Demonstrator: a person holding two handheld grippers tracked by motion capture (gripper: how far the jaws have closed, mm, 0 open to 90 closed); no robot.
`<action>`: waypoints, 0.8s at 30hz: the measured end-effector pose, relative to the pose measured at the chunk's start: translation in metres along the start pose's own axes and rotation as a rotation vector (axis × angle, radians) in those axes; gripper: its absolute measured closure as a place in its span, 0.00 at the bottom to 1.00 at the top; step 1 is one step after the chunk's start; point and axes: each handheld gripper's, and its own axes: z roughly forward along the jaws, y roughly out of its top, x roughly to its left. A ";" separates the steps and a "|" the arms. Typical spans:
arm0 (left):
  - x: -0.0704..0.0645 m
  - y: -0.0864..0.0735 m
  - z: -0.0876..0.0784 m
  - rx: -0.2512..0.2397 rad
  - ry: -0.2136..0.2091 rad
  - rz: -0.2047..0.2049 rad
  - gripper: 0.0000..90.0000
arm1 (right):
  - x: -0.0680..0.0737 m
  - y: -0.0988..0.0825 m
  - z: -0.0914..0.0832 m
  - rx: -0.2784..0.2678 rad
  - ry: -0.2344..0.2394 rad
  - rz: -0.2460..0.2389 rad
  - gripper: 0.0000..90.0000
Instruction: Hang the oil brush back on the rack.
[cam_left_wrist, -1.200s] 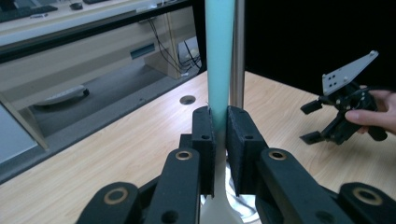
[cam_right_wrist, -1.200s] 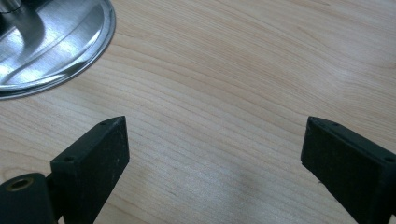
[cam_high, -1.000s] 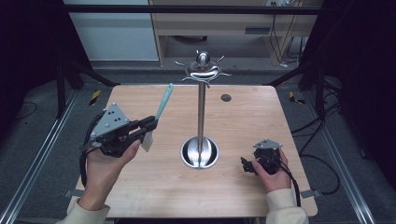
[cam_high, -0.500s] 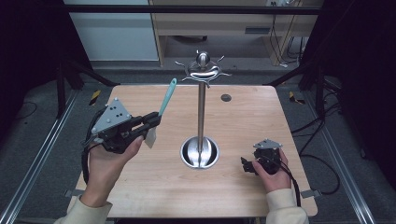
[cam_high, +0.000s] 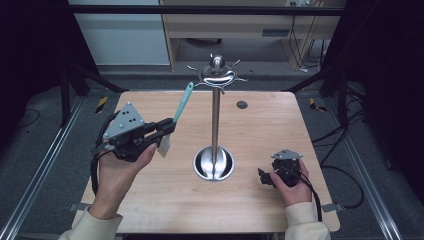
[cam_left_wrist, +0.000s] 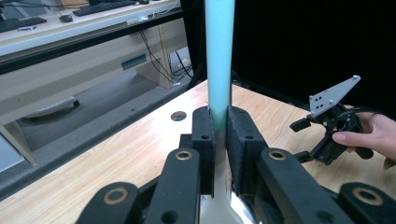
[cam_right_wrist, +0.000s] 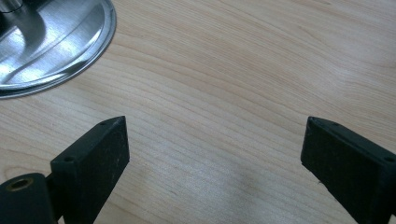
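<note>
Spatula (cam_high: 182, 102) clamped in left gripper (cam_high: 170, 126), held upright above the table left of the stand (cam_high: 215, 115), right gripper (cam_high: 264, 176) gaping idle; next, probably lifting its handle end onto a hook (cam_high: 196, 70).

A metal stand (cam_high: 215, 115) rises upright from the middle of the wooden surface (cam_high: 250, 210), its round shiny base (cam_high: 214, 163) resting on the wood and its curled hooks (cam_high: 216, 75) at the top. At one o'clock from the base, a small dark hole (cam_high: 242, 104) marks the surface.
</note>
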 end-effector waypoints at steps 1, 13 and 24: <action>0.000 0.000 0.001 0.003 -0.002 0.002 0.91 | 0.000 0.000 0.000 -0.001 0.001 -0.002 0.09; 0.000 0.004 0.012 0.028 -0.024 -0.008 0.91 | 0.000 0.000 0.000 0.000 0.004 -0.002 0.09; 0.001 0.002 0.021 0.034 -0.032 -0.013 0.91 | 0.000 0.000 0.000 0.001 0.004 -0.001 0.09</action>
